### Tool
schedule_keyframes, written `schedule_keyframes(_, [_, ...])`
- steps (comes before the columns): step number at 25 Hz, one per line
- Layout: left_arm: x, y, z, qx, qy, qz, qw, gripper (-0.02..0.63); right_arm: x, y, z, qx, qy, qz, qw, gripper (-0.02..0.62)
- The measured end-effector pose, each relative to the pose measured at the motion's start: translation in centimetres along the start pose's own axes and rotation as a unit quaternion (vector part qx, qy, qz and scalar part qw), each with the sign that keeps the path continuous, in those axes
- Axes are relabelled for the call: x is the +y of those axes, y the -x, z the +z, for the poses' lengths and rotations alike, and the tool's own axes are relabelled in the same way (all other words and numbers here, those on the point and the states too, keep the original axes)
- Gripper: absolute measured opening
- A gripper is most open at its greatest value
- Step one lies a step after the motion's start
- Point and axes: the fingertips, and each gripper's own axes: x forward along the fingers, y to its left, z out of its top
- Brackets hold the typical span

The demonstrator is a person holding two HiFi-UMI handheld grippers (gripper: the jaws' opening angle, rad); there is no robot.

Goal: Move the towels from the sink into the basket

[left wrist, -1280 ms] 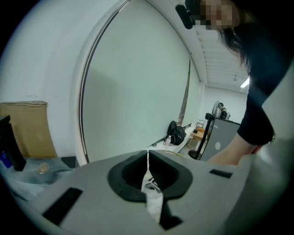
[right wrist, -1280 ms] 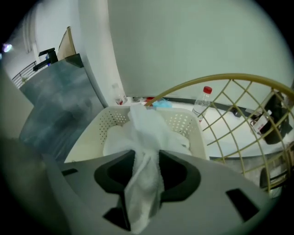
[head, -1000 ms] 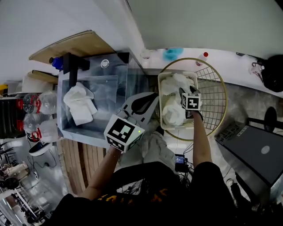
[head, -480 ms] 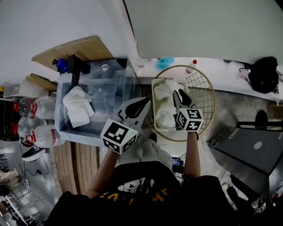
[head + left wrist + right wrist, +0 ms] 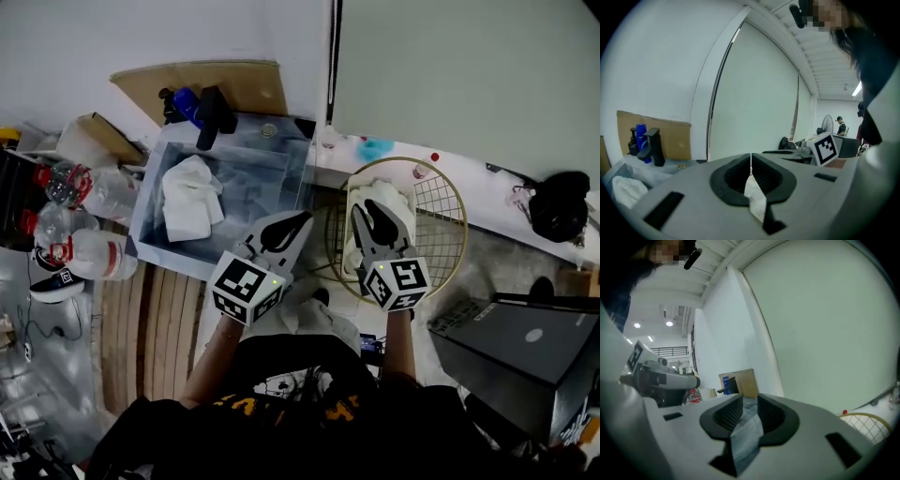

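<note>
Clear plastic bottles (image 5: 92, 255) are seen at the far left, beside the sink (image 5: 258, 183). One white towel (image 5: 190, 195) is left crumpled in the left part of the sink, and a blue bottle (image 5: 185, 101) stands at the sink's far edge.

The left hand-held gripper (image 5: 298, 222) is held in the air just near and right of the sink, apart from the towel. Its jaws are pressed together, with nothing gripped between them.

To the right, the round gold wire basket (image 5: 442, 217) is seen, with white towels (image 5: 382, 194) piled in its left half. The right hand-held gripper (image 5: 364, 214) is held above those towels without touching them. Its jaws have just been closing and are now parted by a narrow gap, with nothing between them.

A black bag (image 5: 558, 206) is seen at the far right, well apart from the basket.
</note>
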Motion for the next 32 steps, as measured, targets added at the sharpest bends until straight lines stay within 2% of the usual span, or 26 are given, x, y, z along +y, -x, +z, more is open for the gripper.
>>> schedule_keyframes(8, [6.6, 8.1, 0.2, -0.023, 0.014, 0.039, 0.9989, 0.011, 11.7, -4.4, 2.7, -0.012, 0.033, 0.069, 0.997, 0.095])
schedule_keyframes(17, [17.1, 16.2, -1.1, -0.027, 0.011, 0.084, 0.9960, 0.011, 24.1, -13.8, 0.4, 0.024, 0.070, 0.141, 0.987, 0.116])
schedule_keyframes(26, [26.9, 23.8, -4.5, -0.018, 0.041, 0.140, 0.9892, 0.011, 33.4, -24.3, -5.5, 0.101, 0.157, 0.217, 0.958, 0.259])
schedule_keyframes(29, [29.3, 26.0, -5.3, -0.017, 0.051, 0.158, 0.9859, 0.011, 34.5, -28.0, -8.8, 0.144, 0.182, 0.221, 0.947, 0.285])
schedule_keyframes(32, [31.1, 28.0, -6.1, -0.017, 0.060, 0.175, 0.9825, 0.011, 34.5, -31.5, -12.7, 0.194, 0.212, 0.205, 0.936, 0.320])
